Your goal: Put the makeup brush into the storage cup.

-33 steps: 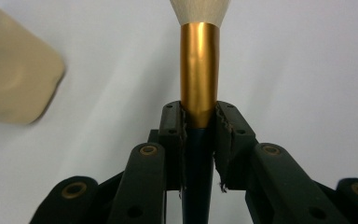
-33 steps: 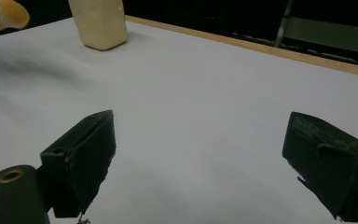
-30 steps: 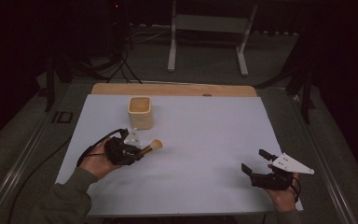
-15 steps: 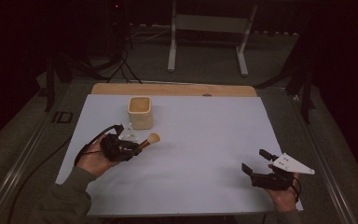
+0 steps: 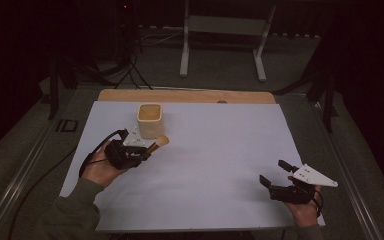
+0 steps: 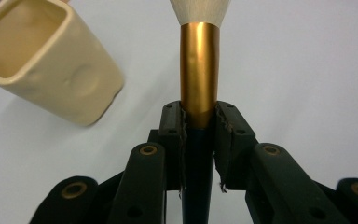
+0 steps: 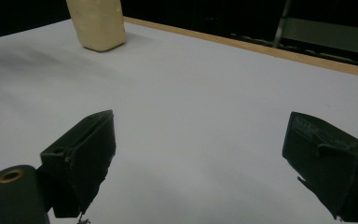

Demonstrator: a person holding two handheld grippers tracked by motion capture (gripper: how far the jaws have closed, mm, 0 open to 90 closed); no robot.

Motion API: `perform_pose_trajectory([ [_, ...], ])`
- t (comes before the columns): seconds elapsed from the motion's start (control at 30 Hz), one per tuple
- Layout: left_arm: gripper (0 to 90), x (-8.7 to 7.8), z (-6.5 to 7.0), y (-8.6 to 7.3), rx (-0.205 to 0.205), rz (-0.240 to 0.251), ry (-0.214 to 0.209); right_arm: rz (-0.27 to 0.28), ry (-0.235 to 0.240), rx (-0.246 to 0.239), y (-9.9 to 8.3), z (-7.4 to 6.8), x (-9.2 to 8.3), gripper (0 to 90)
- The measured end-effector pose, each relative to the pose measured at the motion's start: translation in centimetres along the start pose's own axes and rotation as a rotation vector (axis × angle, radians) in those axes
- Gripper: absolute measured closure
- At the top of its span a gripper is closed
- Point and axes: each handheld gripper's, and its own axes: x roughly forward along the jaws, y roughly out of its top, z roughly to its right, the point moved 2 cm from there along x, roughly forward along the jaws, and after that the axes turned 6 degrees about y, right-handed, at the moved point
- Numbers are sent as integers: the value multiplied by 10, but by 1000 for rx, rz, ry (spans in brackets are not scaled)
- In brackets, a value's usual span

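A: What is the left gripper (image 5: 142, 153) doing beside the cream cup (image 5: 149, 119)?

B: It is clamping a makeup brush (image 6: 199, 70). In the left gripper view the jaws are pinching the dark handle just below the gold ferrule, with the pale bristles pointing away from the hand. In the high view the brush head is hovering just in front of the cup, on its near right side, not over its mouth.

A: So the brush is not going in yet?

B: Not yet. The cup is standing upright and looks empty, as far as its opening is showing. I am judging that the pick-up is done, and what is remaining is lifting the brush above the cup's rim, turning it and lowering it inside.

A: And the right gripper (image 5: 275, 174)?

B: It is resting well away from the cup, at the near right part of the white sheet (image 5: 220, 165). In the right gripper view its jaws are standing wide apart with nothing between them.

A: Is anything else lying near the cup?

B: Nothing that I am seeing on the sheet.
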Motion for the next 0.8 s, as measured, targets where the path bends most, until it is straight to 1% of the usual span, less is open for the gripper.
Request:
perform_pose_trajectory([
  [0.03, 752, -1, -2, 1, -12, 7, 15, 2, 1, -2, 0, 0, 0, 94],
  [0.1, 752, -1, -3, 1, -17, 11, 31, 1, 0, 0, 0, 0, 0, 94],
  [0.2, 752, -2, -4, 1, -28, 19, 32, 2, -1, -1, 0, 0, 0, 94],
  [0.23, 752, -2, -6, 2, -40, 24, 39, 2, -1, -1, 0, 0, 0, 94],
  [0.33, 752, -2, -7, 2, -44, 27, 50, 2, -1, 0, 0, 0, 0, 94],
  [0.4, 752, -2, -7, 2, -44, 27, 50, 1, -1, 1, 0, 0, 0, 94],
  [0.43, 752, -1, -8, 3, -57, 38, 60, 2, -2, 2, 0, 0, 0, 94],
  [0.47, 752, -1, -8, 3, -66, 46, 61, 2, -2, 2, 0, 0, 0, 94],
  [0.7, 752, -1, -11, 5, -81, 57, 80, 2, -2, 2, 0, 1, 0, 94],
  [0.73, 752, -1, -11, 5, -80, 57, 88, 1, -1, 2, 0, 1, 0, 94],
  [0.8, 752, -1, -11, 5, -80, 57, 88, 2, -2, 2, 0, 1, 0, 94],
])
